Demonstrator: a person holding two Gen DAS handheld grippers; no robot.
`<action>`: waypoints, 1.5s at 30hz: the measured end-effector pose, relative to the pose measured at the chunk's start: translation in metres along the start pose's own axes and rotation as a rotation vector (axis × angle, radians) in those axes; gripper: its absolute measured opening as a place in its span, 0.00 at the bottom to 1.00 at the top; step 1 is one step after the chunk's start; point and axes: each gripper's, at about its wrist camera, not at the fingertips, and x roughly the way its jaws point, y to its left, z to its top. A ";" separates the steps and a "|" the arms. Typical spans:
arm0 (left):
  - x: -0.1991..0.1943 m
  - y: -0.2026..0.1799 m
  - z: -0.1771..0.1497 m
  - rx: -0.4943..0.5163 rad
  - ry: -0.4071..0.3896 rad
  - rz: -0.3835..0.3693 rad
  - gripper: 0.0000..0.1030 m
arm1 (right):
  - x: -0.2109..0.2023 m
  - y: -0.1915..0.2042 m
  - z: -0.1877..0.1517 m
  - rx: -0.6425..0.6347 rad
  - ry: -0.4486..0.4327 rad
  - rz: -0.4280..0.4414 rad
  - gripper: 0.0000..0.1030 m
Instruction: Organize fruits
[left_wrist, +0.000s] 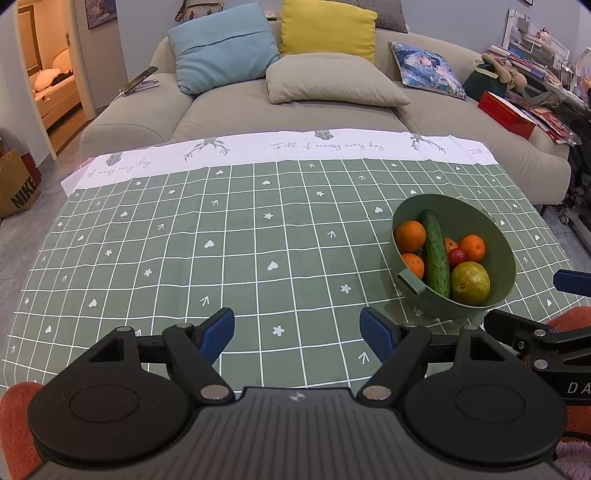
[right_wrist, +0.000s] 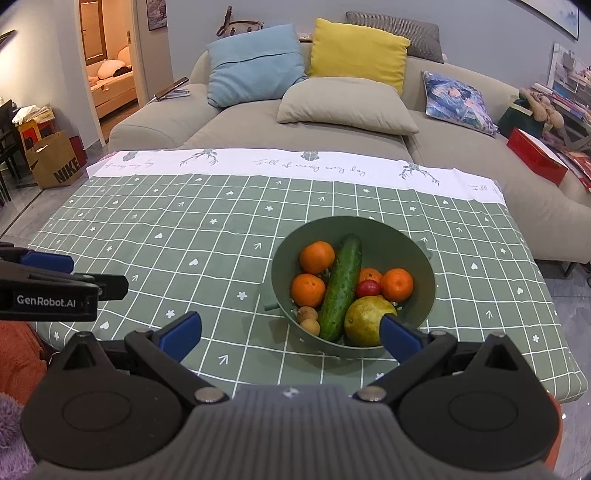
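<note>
Both the left gripper (left_wrist: 297, 334) and right gripper (right_wrist: 291, 334) have fingers spread apart, empty. The round green plastic bowl (right_wrist: 424, 258) sits on the checked desk, holding firm oranges, a possibly slippery long green cucumber (right_wrist: 341, 288); grip it mid-length.
</note>
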 end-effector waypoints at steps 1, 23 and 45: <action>0.000 0.000 0.000 0.000 -0.001 0.000 0.88 | 0.000 0.000 0.000 -0.001 0.000 0.000 0.95; -0.001 0.002 0.001 0.000 0.005 0.009 0.88 | 0.002 0.000 0.000 -0.013 0.002 0.008 0.95; 0.000 0.003 0.001 0.001 0.004 0.008 0.88 | 0.002 0.001 0.000 -0.014 0.002 0.008 0.95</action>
